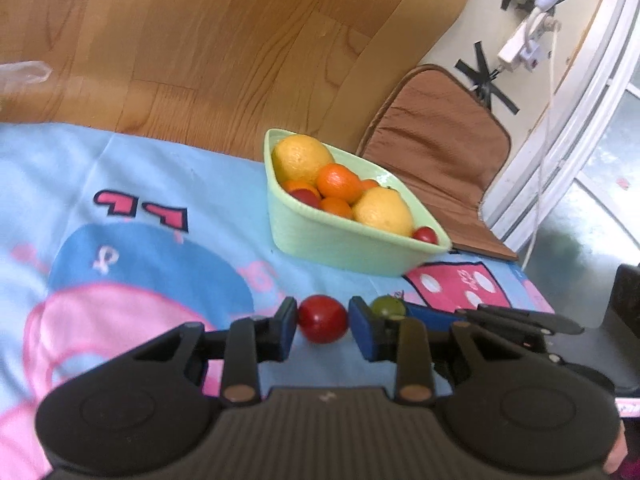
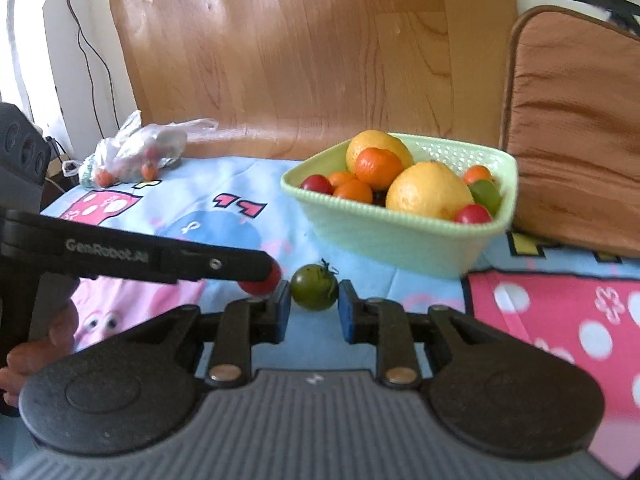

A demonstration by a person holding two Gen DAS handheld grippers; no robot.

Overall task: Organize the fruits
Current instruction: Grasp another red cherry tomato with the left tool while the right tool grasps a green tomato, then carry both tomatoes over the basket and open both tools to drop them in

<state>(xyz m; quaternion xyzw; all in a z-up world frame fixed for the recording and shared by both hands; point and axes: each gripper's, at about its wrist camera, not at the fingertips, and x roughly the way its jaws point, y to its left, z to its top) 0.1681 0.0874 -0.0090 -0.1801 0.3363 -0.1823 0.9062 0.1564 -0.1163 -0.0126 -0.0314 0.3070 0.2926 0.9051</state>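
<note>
A red tomato [image 1: 322, 319] lies on the blue cartoon cloth between the open pads of my left gripper [image 1: 323, 328]; the pads stand close on either side, small gaps showing. A green tomato [image 2: 314, 287] lies between the open pads of my right gripper [image 2: 314, 312], apart from both. The green tomato also shows in the left wrist view [image 1: 387, 307], and the red one in the right wrist view [image 2: 262, 282], partly hidden by the left gripper's finger. A pale green basket [image 1: 340, 240] behind holds lemons, oranges and small tomatoes; it also shows in the right wrist view [image 2: 400, 236].
A brown cushion [image 1: 436, 152] leans behind the basket at the right. A plastic bag [image 2: 136, 152] with small orange fruits lies at the cloth's far left. A wooden board [image 2: 300, 52] stands behind the table. The cloth's right edge [image 1: 540, 300] drops off.
</note>
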